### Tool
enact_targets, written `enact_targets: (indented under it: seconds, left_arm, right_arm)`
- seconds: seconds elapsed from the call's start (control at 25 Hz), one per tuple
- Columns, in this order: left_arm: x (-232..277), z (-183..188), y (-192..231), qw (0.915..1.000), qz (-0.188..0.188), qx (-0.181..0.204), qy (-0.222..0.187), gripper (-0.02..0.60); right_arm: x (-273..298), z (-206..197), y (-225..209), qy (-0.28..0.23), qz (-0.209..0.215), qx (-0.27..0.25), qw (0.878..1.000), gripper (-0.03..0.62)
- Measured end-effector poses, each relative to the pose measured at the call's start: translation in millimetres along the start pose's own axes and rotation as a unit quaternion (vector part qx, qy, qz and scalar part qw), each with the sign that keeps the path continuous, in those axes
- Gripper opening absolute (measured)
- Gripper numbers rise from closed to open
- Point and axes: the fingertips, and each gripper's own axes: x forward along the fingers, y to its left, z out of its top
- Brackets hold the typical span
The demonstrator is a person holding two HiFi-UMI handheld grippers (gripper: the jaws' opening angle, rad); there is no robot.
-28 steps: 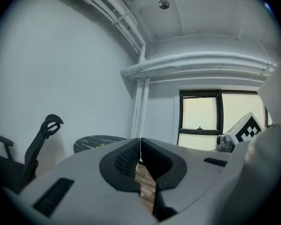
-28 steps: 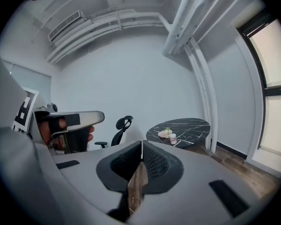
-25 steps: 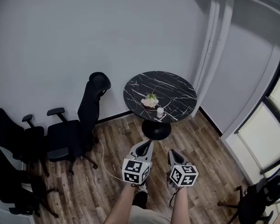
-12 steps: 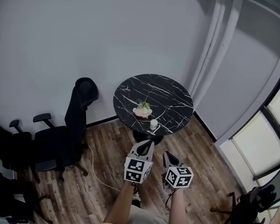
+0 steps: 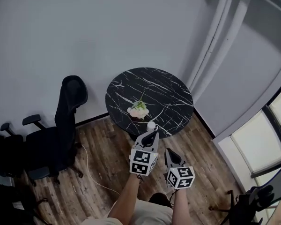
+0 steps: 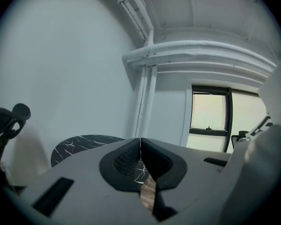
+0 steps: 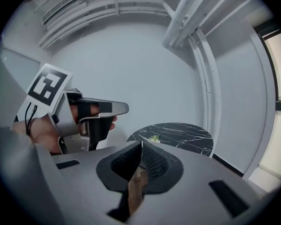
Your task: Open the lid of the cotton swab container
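Looking steeply down: wood-plank floor [image 5: 107, 172] fills the lower frame, and the round black marble table [image 5: 168, 90] stands at the person's twelve o'clock. A black office chair [image 5: 61, 125] sits at the table's nine o'clock. Both arms are out front. The left gripper [image 5: 152, 134] has its jaws pressed together, empty. The right gripper [image 5: 170, 153], at its four o'clock, is clenched too, with nothing between. On the tabletop is a small flower bunch [image 5: 138, 109]. At its five o'clock stands the white cotton swab container [image 5: 151, 125], by the table's six o'clock rim.
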Motion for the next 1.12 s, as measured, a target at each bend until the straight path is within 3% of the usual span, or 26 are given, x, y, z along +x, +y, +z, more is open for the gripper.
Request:
enact_targets:
  seconds: [0.16,0.4,0.72,0.84,1.12]
  left_arm:
    - [31,-16,-5,0.9997,-0.014,-0.014,0.011,0.021]
    - [80,-28,22,0.9991,0.021,-0.006,0.038,0.021]
    - [140,-9,80,0.9917,0.121,-0.014,0.039,0.021]
    - [149,-18,91,0.9866,0.153,-0.028,0.05,0.021]
    - [156,-61,120,0.969,0.221,-0.07,0.087,0.021]
  right_arm:
    - [9,-4,-36,-0.001,-0.026,0.001,1.0,0.035]
    - [55,4,-97,-0.005,-0.056,0.046,0.997,0.035]
    - [159,38,-144,0.006,0.014,0.059,0.998,0.035]
    - [190,30,-159,0.024,0.019,0.092,0.995,0.035]
    - [235,-5,-152,0.078,0.076,0.077,0.991,0.035]
